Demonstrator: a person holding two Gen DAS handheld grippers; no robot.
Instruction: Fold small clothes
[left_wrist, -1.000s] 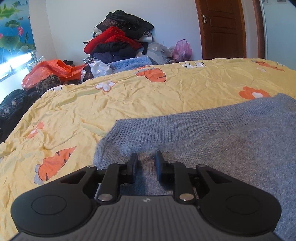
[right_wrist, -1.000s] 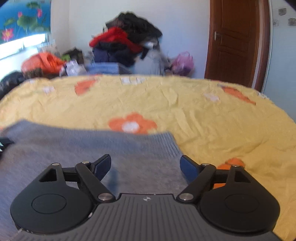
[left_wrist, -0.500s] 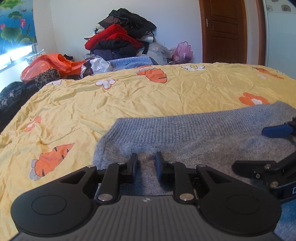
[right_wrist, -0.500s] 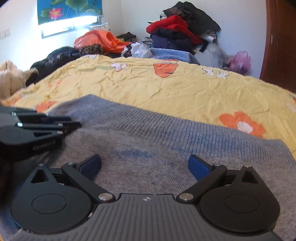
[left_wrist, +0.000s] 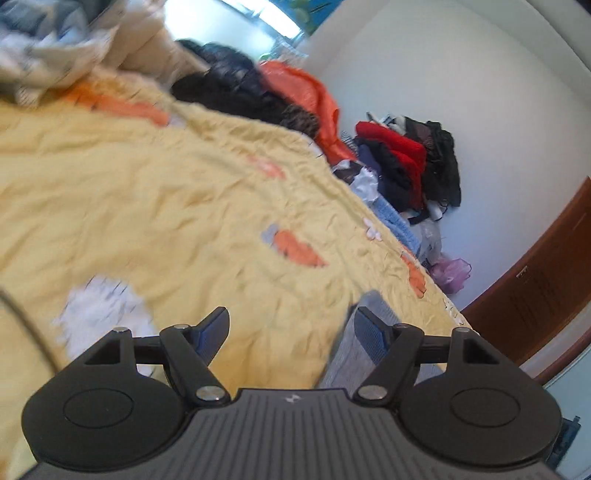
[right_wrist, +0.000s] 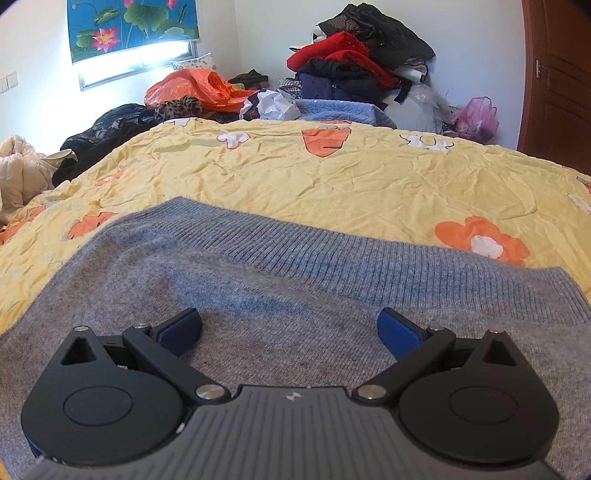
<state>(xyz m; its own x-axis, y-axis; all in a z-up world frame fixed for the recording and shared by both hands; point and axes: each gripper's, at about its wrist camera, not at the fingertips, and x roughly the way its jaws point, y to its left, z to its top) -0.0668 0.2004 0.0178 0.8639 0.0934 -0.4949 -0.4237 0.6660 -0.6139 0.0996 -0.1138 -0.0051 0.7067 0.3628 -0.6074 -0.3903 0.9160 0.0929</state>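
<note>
- On the bed, a grey knitted sweater (right_wrist: 295, 280) lies flat across the yellow bedspread (right_wrist: 369, 173), filling the lower half of the right wrist view; its ribbed hem runs as a band from centre left to the right edge.
- At the bottom of that view, the right gripper (right_wrist: 290, 326) hangs just above the sweater with its blue-padded fingers (right_wrist: 397, 330) spread wide apart, nothing between them (only knit shows in the gap).
- In the left wrist view, which is tilted and blurred, the left gripper (left_wrist: 290, 326) sits at the bottom of the frame; its fingers (left_wrist: 369, 334) stand apart and are opening, with only bedspread showing between them.
- Just behind that gripper's right-hand finger, in the lower right of the left wrist view, a grey edge of the sweater (left_wrist: 347, 354) shows; whether the finger touches it I cannot tell.
- The bedspread carries orange carrot and flower prints (right_wrist: 480, 242).
- Along the top of the right wrist view, a pile of red and black clothes (right_wrist: 354, 62) leans on the white wall, with an orange plastic bag (right_wrist: 195, 88) to its left and a pink bag (right_wrist: 478, 118) to its right.
- At the right edge stands a brown wooden door (right_wrist: 557, 74); in the upper left hangs a lotus picture (right_wrist: 133, 26).
</note>
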